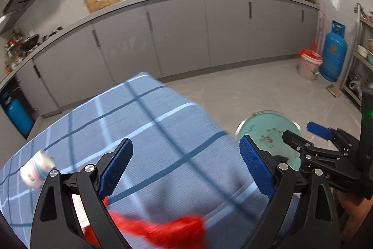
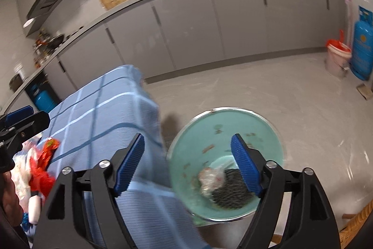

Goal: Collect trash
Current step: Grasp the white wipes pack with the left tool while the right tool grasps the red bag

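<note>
A table with a blue checked cloth (image 1: 144,132) (image 2: 109,113) holds trash. A red wrapper (image 1: 163,229) lies near its front edge, under my open, empty left gripper (image 1: 186,169). It shows in the right wrist view (image 2: 44,165) among white packets (image 2: 32,204). A small white cup (image 1: 35,170) sits at the left. A teal bin (image 2: 223,162) (image 1: 263,130) stands on the floor beside the table, with a crumpled clear bag (image 2: 211,180) and a dark mesh (image 2: 230,193) inside. My right gripper (image 2: 187,166) is open and empty over the bin's left rim.
Grey kitchen cabinets (image 1: 177,34) run along the back under a counter. A blue gas cylinder (image 1: 333,50) and a pink bucket with a red bag (image 1: 310,64) stand at the right wall. A metal shelf (image 1: 363,55) is at the far right. The floor (image 2: 268,85) is pale tile.
</note>
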A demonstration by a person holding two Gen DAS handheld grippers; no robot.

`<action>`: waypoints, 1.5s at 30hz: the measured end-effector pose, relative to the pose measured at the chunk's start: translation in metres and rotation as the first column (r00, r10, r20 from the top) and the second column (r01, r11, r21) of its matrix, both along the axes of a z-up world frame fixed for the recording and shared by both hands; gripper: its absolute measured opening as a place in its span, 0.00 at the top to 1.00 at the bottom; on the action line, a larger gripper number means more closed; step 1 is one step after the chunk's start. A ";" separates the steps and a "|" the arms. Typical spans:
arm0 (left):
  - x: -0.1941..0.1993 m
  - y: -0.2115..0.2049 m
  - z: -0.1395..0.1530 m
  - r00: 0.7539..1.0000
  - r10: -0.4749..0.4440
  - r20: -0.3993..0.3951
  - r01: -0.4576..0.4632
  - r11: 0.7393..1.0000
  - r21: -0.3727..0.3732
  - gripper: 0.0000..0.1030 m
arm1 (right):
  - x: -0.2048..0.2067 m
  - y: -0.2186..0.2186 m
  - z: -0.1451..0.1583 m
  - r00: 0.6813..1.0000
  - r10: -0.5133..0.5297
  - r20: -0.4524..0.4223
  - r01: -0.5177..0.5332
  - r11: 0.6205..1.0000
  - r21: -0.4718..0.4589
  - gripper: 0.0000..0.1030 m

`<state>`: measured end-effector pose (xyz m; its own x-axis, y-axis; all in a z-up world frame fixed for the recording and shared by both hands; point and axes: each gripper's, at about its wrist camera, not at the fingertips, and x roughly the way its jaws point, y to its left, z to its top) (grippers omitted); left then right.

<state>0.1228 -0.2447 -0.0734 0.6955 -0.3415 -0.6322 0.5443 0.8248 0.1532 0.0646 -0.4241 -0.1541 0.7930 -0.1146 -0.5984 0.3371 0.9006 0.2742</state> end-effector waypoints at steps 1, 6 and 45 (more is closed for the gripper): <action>-0.001 0.013 0.002 1.000 0.021 0.009 -0.021 1.000 0.003 0.11 | 0.002 0.009 0.002 1.000 0.015 0.002 -0.015 1.000 -0.005 0.20; -0.002 0.080 0.011 0.990 0.140 0.025 -0.140 0.990 0.014 0.11 | 0.013 0.056 0.014 0.994 0.112 0.006 -0.112 0.993 -0.023 0.20; -0.009 0.207 -0.031 0.927 0.313 -0.208 -0.327 0.944 -0.037 0.83 | 0.031 0.185 0.000 0.884 0.444 -0.147 -0.453 0.890 -0.040 0.67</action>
